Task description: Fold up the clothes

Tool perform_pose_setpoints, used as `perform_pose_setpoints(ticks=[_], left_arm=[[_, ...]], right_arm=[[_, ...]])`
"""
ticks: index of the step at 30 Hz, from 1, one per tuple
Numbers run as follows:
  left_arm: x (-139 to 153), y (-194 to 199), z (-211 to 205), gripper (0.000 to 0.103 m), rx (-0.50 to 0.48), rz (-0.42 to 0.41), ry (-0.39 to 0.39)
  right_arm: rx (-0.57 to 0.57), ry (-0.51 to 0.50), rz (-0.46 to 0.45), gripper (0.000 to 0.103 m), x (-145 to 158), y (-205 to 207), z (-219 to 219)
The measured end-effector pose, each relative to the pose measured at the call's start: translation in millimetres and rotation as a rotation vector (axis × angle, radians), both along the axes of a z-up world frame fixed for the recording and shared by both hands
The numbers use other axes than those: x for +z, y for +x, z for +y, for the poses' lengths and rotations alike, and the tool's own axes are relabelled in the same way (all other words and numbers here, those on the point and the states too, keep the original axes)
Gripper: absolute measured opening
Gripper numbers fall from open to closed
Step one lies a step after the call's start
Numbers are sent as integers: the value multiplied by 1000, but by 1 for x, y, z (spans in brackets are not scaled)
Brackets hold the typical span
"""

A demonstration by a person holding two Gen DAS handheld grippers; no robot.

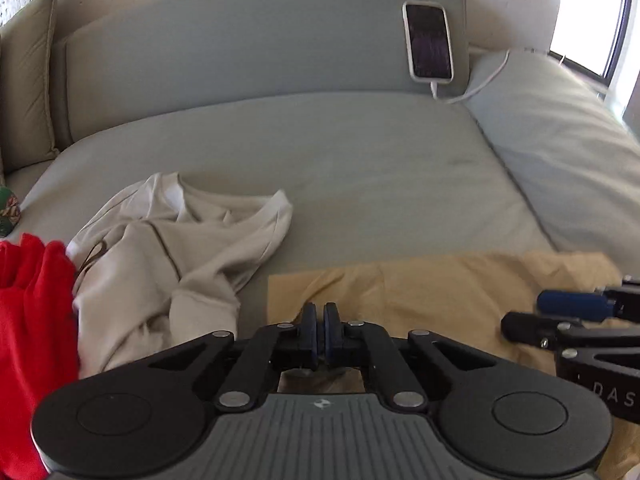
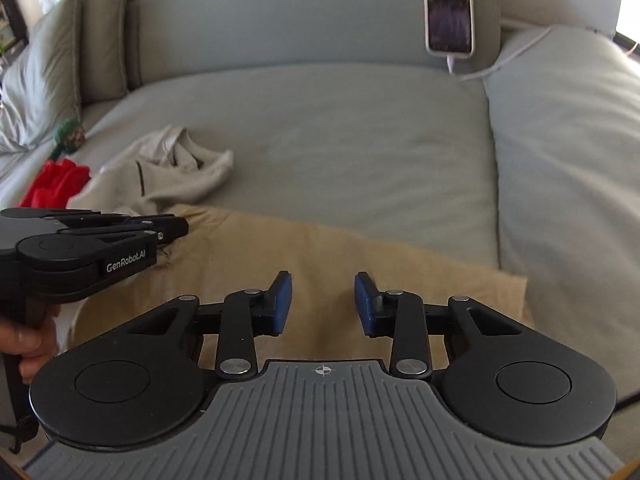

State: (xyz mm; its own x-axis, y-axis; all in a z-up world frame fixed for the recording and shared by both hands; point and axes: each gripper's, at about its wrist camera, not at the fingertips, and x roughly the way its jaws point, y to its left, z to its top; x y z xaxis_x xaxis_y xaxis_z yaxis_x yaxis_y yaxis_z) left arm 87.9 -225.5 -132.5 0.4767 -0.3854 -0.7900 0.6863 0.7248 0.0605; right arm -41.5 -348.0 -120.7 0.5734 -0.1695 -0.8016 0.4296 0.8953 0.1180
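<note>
A grey sofa (image 2: pixel 320 140) fills both views. A tan cloth (image 2: pixel 280 248) lies spread near its front edge, mostly flat. Left of it sits a crumpled cream shirt (image 1: pixel 168 256), and further left a red garment (image 1: pixel 28 304).

The left gripper (image 1: pixel 324 330) has its jaws pressed together over the tan cloth's left part; whether any fabric is pinched between them cannot be told. The right gripper (image 2: pixel 323 300) hovers over the cloth's middle, jaws wide apart, holding nothing.

A phone (image 1: pixel 429 42) leans on the backrest, its cable (image 1: pixel 476 84) trailing right.

Likely risks: if the left jaws hold only a thin bit of fabric, a lift could slip free. With one side ungripped, the cloth could drag unevenly and bunch. A wide sweep could snag the cream shirt nearby.
</note>
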Motion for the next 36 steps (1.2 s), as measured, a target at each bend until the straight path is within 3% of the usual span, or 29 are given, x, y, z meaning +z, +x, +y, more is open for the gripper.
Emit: perform_pose_setpoints(ticks=[2, 5, 7, 9, 13, 16, 18, 21, 24, 26, 30, 36], left_arm=[[0, -11, 19, 1, -4, -17, 16], [4, -28, 42, 0, -47, -63, 81], [-1, -33, 56, 0, -56, -7, 115], [8, -42, 71, 0, -24, -40, 103], [42, -59, 77, 7, 23, -104, -15], [41, -66, 61, 8, -5, -114, -35], [40, -70, 49, 19, -23, -122, -48], [39, -77, 33, 18, -50, -131, -66], [14, -80, 28, 17, -28, -83, -16], [8, -85, 29, 17, -45, -115, 3], [8, -84, 34, 17, -31, -88, -1], [7, -89, 37, 17, -22, -95, -2]], right_arm=[[25, -91, 9, 38, -7, -12, 16], [47, -98, 39, 38, -2, -50, 29], [42, -107, 56, 38, -1, -80, 29], [4, -62, 41, 38, 8, -103, 23], [-48, -4, -45, 41, 34, -130, 18], [-22, -20, -82, 49, 49, -121, 28], [4, -42, -85, 53, 52, -107, 33], [18, -67, -70, 53, 46, -88, 37], [31, -37, -45, 53, 35, -75, 40], [36, -15, -15, 53, 26, -70, 41], [33, 13, 42, 54, 4, -71, 42], [36, -4, 56, 55, 4, -76, 44]])
